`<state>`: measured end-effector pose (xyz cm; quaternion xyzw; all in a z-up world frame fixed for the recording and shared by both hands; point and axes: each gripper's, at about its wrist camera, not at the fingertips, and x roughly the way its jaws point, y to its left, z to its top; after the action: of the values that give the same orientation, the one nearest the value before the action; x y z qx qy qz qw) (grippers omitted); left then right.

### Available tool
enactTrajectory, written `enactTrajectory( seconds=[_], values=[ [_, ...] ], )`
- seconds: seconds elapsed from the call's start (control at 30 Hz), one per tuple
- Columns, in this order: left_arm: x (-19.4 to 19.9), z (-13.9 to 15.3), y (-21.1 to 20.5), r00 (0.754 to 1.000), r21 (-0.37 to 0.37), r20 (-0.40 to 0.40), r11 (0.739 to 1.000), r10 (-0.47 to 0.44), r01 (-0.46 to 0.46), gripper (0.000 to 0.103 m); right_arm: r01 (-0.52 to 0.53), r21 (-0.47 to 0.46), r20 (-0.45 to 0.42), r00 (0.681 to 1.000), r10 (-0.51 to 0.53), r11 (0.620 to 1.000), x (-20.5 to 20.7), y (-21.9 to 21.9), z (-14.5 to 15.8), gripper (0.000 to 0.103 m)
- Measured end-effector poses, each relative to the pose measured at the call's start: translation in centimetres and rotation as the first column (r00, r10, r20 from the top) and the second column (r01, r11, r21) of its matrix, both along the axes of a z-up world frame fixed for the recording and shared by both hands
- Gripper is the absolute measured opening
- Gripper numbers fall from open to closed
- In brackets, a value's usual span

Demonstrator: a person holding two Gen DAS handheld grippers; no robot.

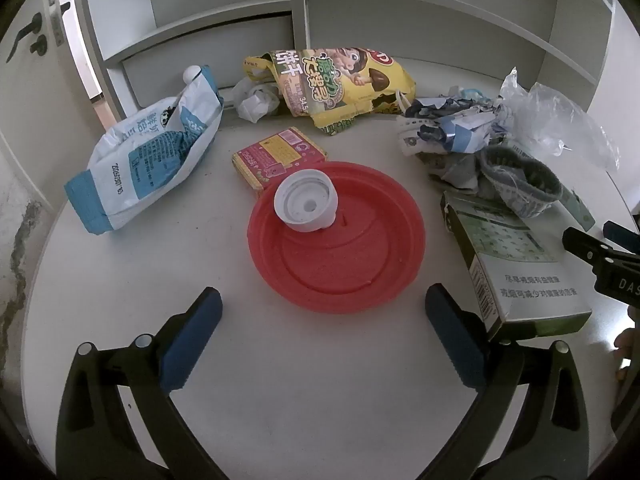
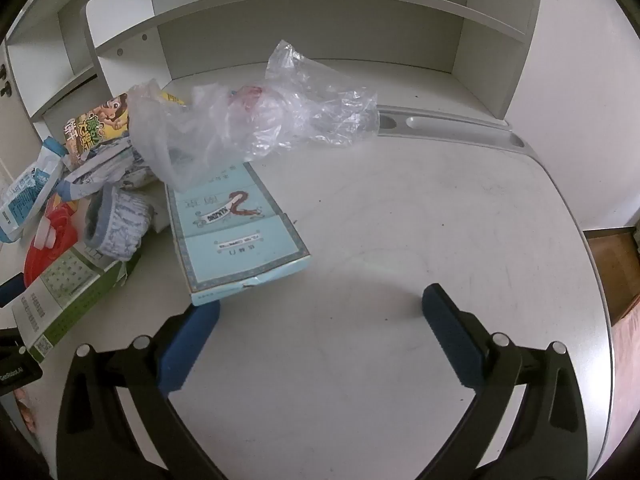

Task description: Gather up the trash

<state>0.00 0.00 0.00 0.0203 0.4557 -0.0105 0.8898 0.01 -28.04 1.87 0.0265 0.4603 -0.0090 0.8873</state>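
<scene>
We are holding the left gripper (image 1: pixel 324 340) above the white desk (image 1: pixel 304 400), and its jaws are standing wide apart with nothing between the blue pads (image 1: pixel 192 340). Just in front of it a red plastic lid (image 1: pixel 336 240) is lying flat on the desk, and a white cap (image 1: pixel 306 203) is sitting on the far left part of this lid. Behind the lid, touching its edge, a small pink and yellow packet (image 1: pixel 276 156) is lying. To the left, a white and blue pouch (image 1: pixel 148 152) is resting on its side. Against the shelf unit (image 1: pixel 296 20) at the back, a yellow snack bag (image 1: pixel 336 84) is leaning, with a crumpled white tissue (image 1: pixel 256 100) beside it. To the right, a heap of crumpled blue and white wrappers (image 1: pixel 452 128) is lying next to a clear plastic bag (image 1: pixel 560 120), and a grey sock (image 1: pixel 520 180) is resting partly on a green and white carton (image 1: pixel 520 272).

We are holding the right gripper (image 2: pixel 320 320) over a bare part of the desk, also wide open and gripping nothing. Its left pad (image 2: pixel 188 344) is just beside the near corner of a light blue flat box (image 2: pixel 236 236); we cannot tell if they are touching. The clear plastic bag is lying over the far end of this box.
</scene>
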Motion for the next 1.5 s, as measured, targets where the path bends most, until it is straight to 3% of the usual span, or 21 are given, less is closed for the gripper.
enactTrajectory(
  seconds=[1.07,1.27,1.5],
  values=[
    [-0.2,0.1,0.0,1.000,0.005,-0.009,1.000,-0.004,0.004,0.098,0.097,0.001,0.000,0.995,-0.097,0.995,-1.0,0.9,0.3,0.098],
    [-2.4,3.2,0.6,0.998,-0.015,0.063,1.000,-0.020,0.021,0.098,0.101,-0.025,0.111,0.989,-0.098,0.995,-4.5,2.2,3.8,0.098],
    [-4.6,5.8,1.4,0.993,-0.016,0.115,1.000,-0.022,0.024,0.098,0.084,-0.034,0.167,0.983,-0.078,0.996,-7.0,3.2,7.0,0.098]
  ],
)
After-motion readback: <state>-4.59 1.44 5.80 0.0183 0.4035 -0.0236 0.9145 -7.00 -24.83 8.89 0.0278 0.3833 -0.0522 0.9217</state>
